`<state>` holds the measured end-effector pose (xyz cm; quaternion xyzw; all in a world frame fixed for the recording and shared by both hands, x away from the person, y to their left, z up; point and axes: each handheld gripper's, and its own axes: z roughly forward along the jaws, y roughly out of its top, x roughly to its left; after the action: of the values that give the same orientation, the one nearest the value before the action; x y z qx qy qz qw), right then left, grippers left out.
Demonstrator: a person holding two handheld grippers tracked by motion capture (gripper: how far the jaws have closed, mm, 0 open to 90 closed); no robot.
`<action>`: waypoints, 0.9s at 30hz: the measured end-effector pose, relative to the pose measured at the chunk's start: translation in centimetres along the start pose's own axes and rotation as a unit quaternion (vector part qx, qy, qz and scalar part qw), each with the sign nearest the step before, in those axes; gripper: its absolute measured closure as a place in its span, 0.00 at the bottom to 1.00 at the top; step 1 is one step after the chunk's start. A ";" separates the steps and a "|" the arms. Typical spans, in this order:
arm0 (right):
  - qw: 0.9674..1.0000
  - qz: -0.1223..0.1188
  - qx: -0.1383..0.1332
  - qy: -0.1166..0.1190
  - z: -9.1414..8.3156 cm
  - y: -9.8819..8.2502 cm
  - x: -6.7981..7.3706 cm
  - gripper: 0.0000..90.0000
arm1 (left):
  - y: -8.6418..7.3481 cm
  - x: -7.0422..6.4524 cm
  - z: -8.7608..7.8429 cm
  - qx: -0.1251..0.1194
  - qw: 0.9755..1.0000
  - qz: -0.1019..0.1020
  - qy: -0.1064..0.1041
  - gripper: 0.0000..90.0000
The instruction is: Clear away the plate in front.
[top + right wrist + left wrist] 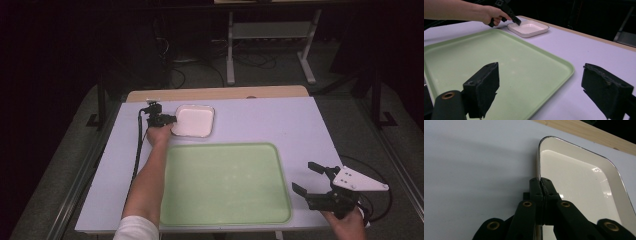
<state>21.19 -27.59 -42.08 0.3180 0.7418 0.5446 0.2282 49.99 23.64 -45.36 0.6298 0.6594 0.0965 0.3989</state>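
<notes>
My left claw (pixel 169 119) is at the far-left part of the tabletop (pixel 260 120), clamped on the near-left rim of the white dish (pixel 195 121). In the left gripper view the two jaws are pressed together with the dish wall pinched between them, one jaw inside the dish (pixel 579 180), one outside. The dish looks empty, glossy cream inside with a thin dark edge. It sits flat on the pale tabletop (pixel 474 165), near the wooden strip (pixel 599 137) along the far edge.

The left hand (pixel 158 134) is wrapped round the gripper handle, forearm reaching across the left side, white sleeve (pixel 136 227) at the bottom edge. The cable (pixel 137 150) trails back along the arm.

The green tray (pixel 225 184) lies flat in the middle-near part of the tabletop, empty. The dish is just beyond its far-left corner, close to it, can't tell if they touch.

My right claw (pixel 304 177) is at the near-right, jaws wide apart, holding nothing, hovering just beside the tray's right edge. The grey three-cornered plate (pixel 359 180) sits on top of it, right hand (pixel 345 222) below. In the right gripper view the open jaws frame the tray's corner (pixel 571 70), and the left hand (pixel 492 15) with its claw (pixel 517 22) on the dish (pixel 529 28) shows farther off.
</notes>
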 end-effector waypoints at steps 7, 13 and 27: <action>1.000 -0.001 0.000 -0.001 0.0 0.0 0.0 0.15 | 0.3 -0.1 -0.5 -0.010 1.000 -0.007 -0.009 0.98; 1.000 -0.001 0.001 -0.001 0.0 0.0 0.0 0.15 | 0.5 -0.1 -0.8 -0.017 1.000 -0.012 -0.012 0.98; 1.000 -0.003 -0.001 -0.002 0.0 0.0 0.1 0.15 | 0.8 -1.1 -2.5 -0.030 0.999 -0.003 -0.017 0.98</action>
<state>21.12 -27.55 -42.06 0.3165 0.7417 0.5443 0.2313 48.87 23.69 -42.72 0.6168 0.6517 0.1045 0.4290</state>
